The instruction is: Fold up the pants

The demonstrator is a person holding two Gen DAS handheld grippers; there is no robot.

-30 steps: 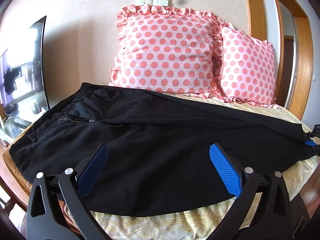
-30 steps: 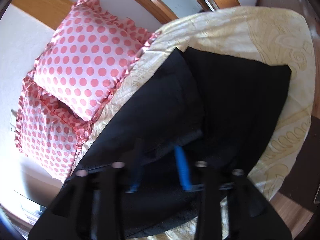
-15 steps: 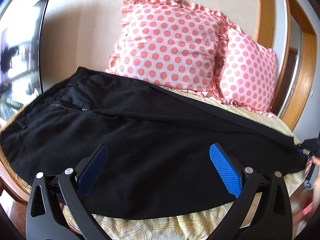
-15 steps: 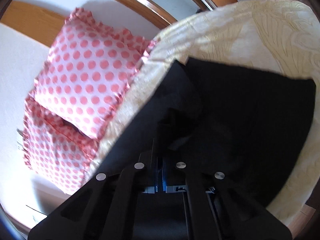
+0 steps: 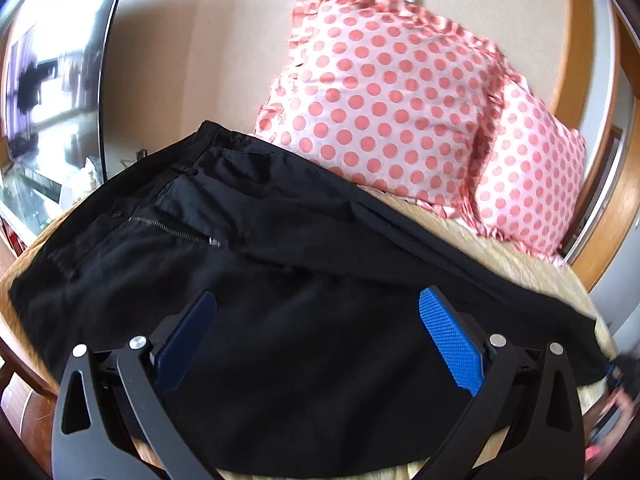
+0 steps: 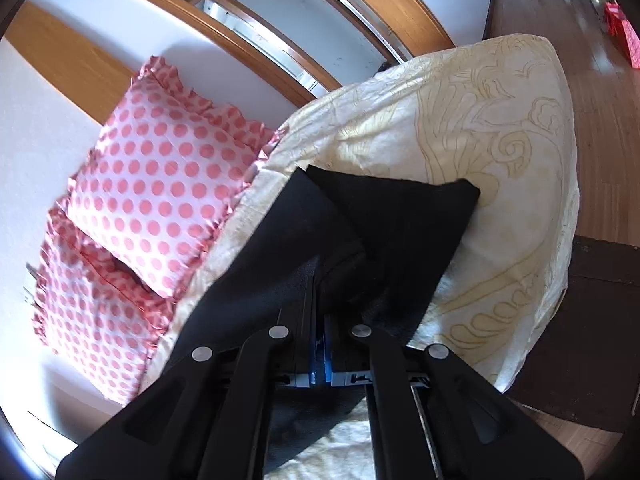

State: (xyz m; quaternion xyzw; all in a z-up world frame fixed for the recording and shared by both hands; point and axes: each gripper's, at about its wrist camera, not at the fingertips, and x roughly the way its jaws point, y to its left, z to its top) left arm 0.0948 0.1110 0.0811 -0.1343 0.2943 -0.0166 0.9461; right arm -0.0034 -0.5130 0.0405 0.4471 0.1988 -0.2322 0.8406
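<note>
Pants [image 6: 384, 232] pinched in right claw [image 6: 320, 320]; left claw [image 5: 316, 332] spread above them.

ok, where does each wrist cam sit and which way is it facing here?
Left wrist: on the left gripper, above the near bed edge, facing the black pants and polka-dot pillows; its jaws show wide open.
Right wrist: on the right gripper at the leg ends, facing the cream bedspread; its jaws show shut on cloth.
Shared: pants, pillows, bedspread.
</note>
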